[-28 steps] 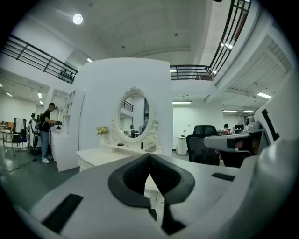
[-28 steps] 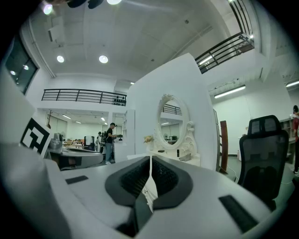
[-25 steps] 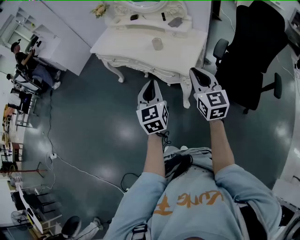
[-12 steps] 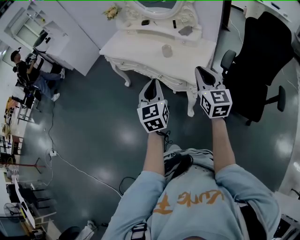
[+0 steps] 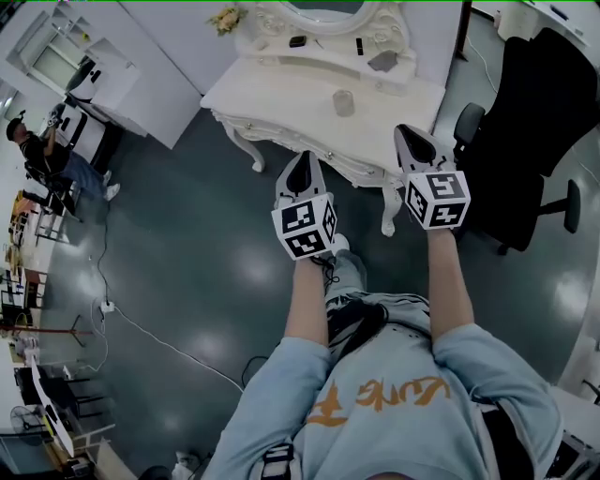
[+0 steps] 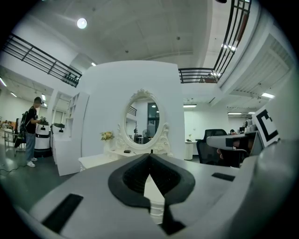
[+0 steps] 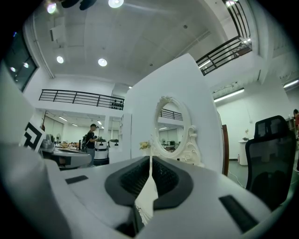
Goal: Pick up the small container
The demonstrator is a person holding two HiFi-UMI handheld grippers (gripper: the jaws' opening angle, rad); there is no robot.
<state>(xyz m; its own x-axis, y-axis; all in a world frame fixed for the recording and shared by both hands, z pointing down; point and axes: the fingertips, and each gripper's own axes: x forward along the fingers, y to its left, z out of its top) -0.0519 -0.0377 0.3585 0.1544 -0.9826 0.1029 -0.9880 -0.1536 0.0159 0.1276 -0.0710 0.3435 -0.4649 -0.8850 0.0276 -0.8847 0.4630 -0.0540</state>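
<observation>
A small clear container (image 5: 344,102) stands on the white dressing table (image 5: 281,94) ahead of me in the head view. My left gripper (image 5: 301,167) is held out over the floor just short of the table's front edge, its jaws shut with nothing between them. My right gripper (image 5: 404,136) reaches over the table's right front corner, jaws also shut and empty. The container is farther back, between the two grippers' lines. From the left gripper (image 6: 149,156) and the right gripper (image 7: 150,159), the gripper views show the oval mirror (image 6: 145,119) and the tips touching.
A black office chair (image 5: 534,122) stands right of the table. Small dark items (image 5: 298,41) and a flower bunch (image 5: 225,19) lie on the table's back shelf. A person (image 5: 42,150) sits at the far left. A cable (image 5: 141,328) runs over the dark floor.
The view has moved closer to the dressing table and both grippers have advanced toward it; the right gripper now overlaps the table's corner. Jaws stayed shut.
</observation>
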